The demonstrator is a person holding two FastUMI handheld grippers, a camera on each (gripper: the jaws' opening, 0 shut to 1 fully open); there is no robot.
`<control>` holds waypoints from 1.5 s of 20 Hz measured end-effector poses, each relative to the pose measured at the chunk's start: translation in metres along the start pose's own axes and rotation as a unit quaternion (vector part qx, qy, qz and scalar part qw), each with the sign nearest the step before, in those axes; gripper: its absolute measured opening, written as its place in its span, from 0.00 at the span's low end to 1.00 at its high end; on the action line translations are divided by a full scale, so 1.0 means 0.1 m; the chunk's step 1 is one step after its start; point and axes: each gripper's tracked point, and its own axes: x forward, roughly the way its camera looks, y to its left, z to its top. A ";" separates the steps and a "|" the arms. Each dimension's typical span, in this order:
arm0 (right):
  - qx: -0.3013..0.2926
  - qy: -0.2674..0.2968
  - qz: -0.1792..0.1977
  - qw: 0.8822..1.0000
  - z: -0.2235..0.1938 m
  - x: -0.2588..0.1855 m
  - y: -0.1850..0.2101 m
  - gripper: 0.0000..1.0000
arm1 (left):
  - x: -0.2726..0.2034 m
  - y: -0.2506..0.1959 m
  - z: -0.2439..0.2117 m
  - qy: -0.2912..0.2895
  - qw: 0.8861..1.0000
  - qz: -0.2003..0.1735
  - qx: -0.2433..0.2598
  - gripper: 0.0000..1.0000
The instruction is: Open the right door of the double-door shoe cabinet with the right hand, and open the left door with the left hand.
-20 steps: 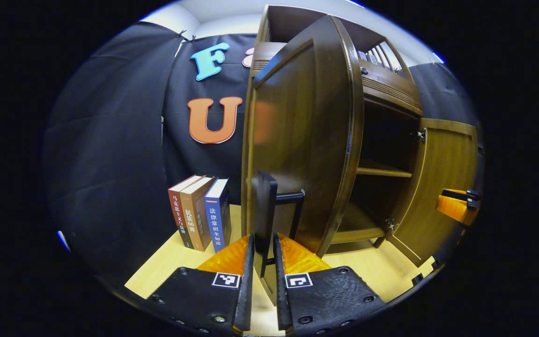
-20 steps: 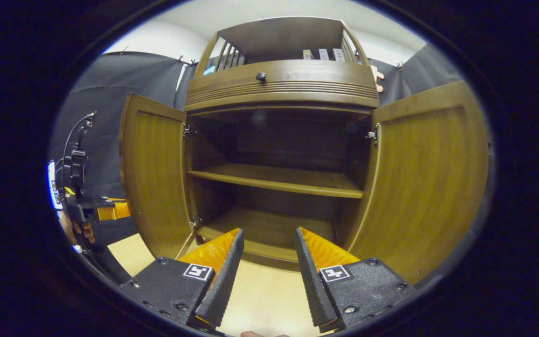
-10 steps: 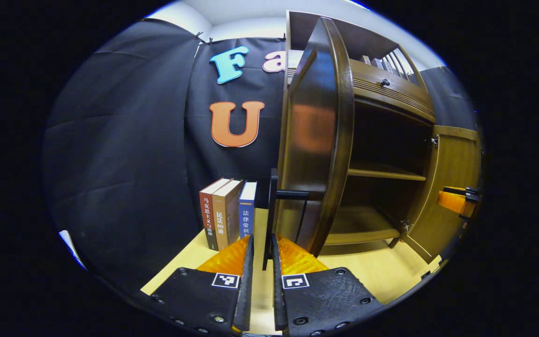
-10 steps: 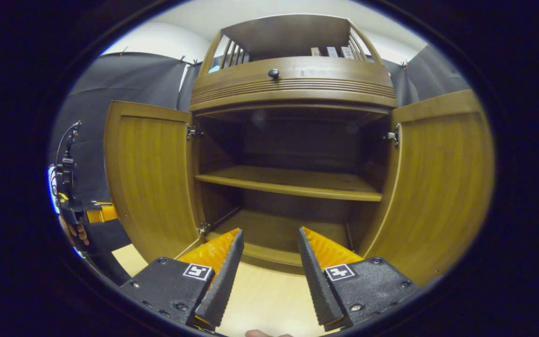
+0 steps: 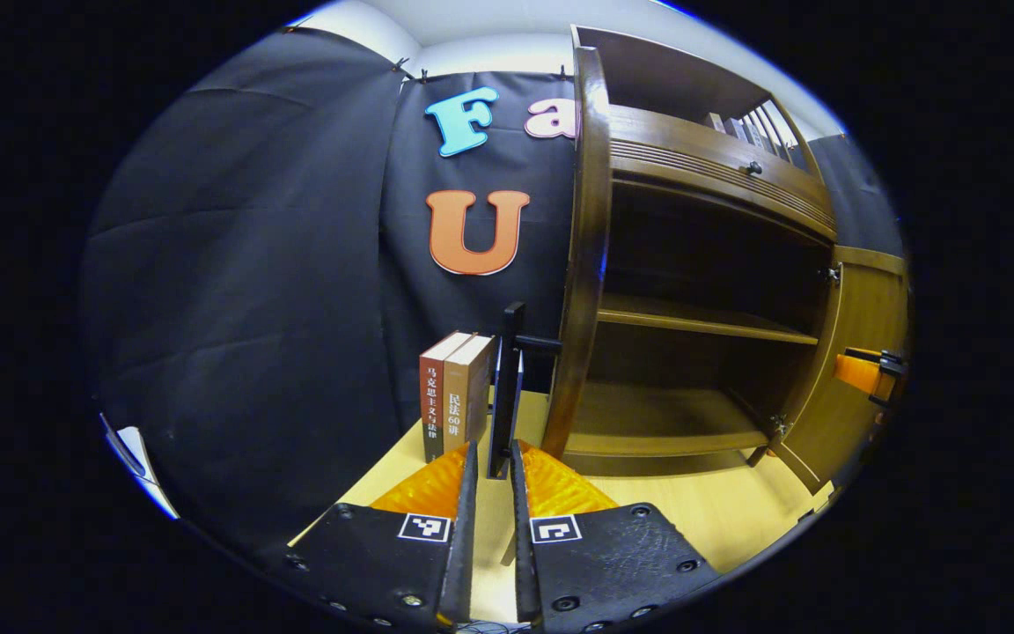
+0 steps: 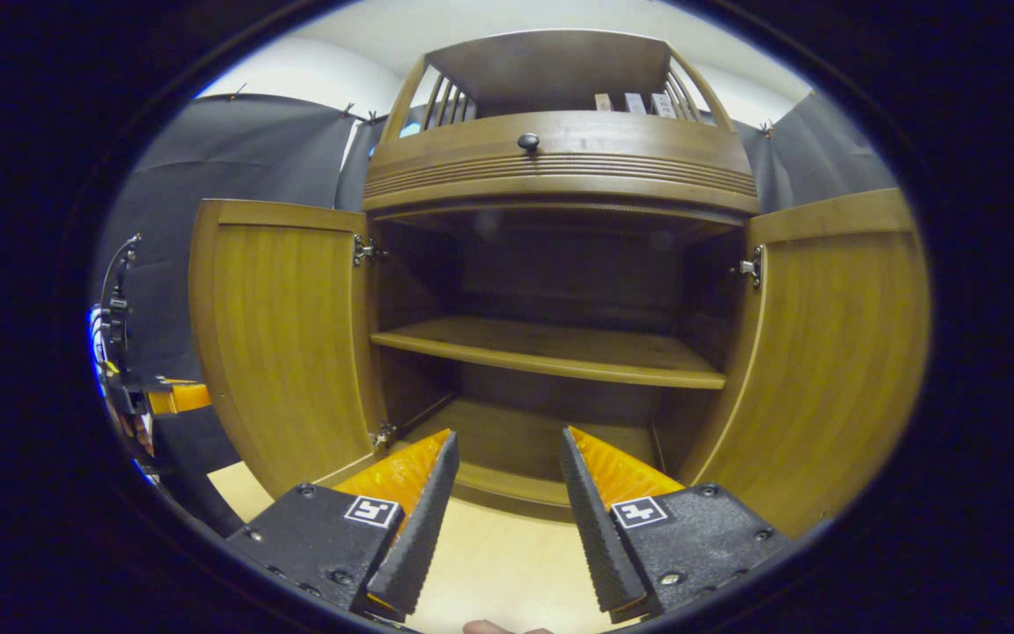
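The brown wooden shoe cabinet (image 6: pixel 560 167) stands with both doors wide open. In the right gripper view the left door (image 6: pixel 282 335) and right door (image 6: pixel 833 352) flank the bare shelf (image 6: pixel 551 348). My right gripper (image 6: pixel 507 433) hangs open before the cabinet's bottom, holding nothing. In the left gripper view the left door (image 5: pixel 582 246) shows edge-on, and my left gripper (image 5: pixel 494 447) is shut on its black bar handle (image 5: pixel 504 396). The right gripper (image 5: pixel 863 370) shows far right by the right door (image 5: pixel 859 352). The left gripper (image 6: pixel 155 396) and a hand sit at the far left.
Two upright books (image 5: pixel 454 396) stand on the light wooden tabletop (image 5: pixel 701 511), just left of the handle and close to the door. A drawer with a dark knob (image 6: pixel 528 140) and a railed top shelf with books sit above the opening. Black cloth walls surround the booth.
The left door has swung further open with my left gripper on its handle, from showing its front face to edge-on. The right gripper has barely moved.
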 end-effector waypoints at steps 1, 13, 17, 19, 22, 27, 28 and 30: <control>0.004 -0.002 -0.001 1.000 0.03 -0.02 -0.01 0.77 | -0.03 -0.03 0.01 -0.002 1.000 -0.002 0.003 0.19; 0.010 -0.058 -0.028 0.998 0.55 -0.35 -0.38 0.89 | -0.37 -0.86 0.74 -0.075 0.994 -0.044 0.063 0.25; 0.014 -0.073 -0.025 0.997 0.69 -0.50 -0.41 0.89 | -0.41 -1.41 0.99 -0.096 0.988 -0.107 0.052 0.63; 0.016 -0.084 -0.029 0.996 0.79 -0.58 -0.48 0.89 | -0.41 -1.62 1.13 -0.110 0.985 -0.120 0.055 0.92; 0.018 -0.098 -0.041 0.994 0.91 -0.68 -0.57 0.89 | -0.47 -1.89 1.33 -0.134 0.980 -0.133 0.059 0.89; 0.017 -0.112 -0.049 0.992 1.03 -0.86 -0.65 0.89 | -0.54 -2.18 1.57 -0.165 0.974 -0.147 0.041 1.00; 0.017 -0.114 -0.050 0.992 1.04 -0.87 -0.67 0.91 | -0.54 -2.20 1.61 -0.169 0.974 -0.147 0.040 0.94; 0.017 -0.120 -0.055 0.991 1.07 -0.89 -0.69 0.89 | -0.56 -2.19 1.66 -0.178 0.974 -0.138 0.041 0.94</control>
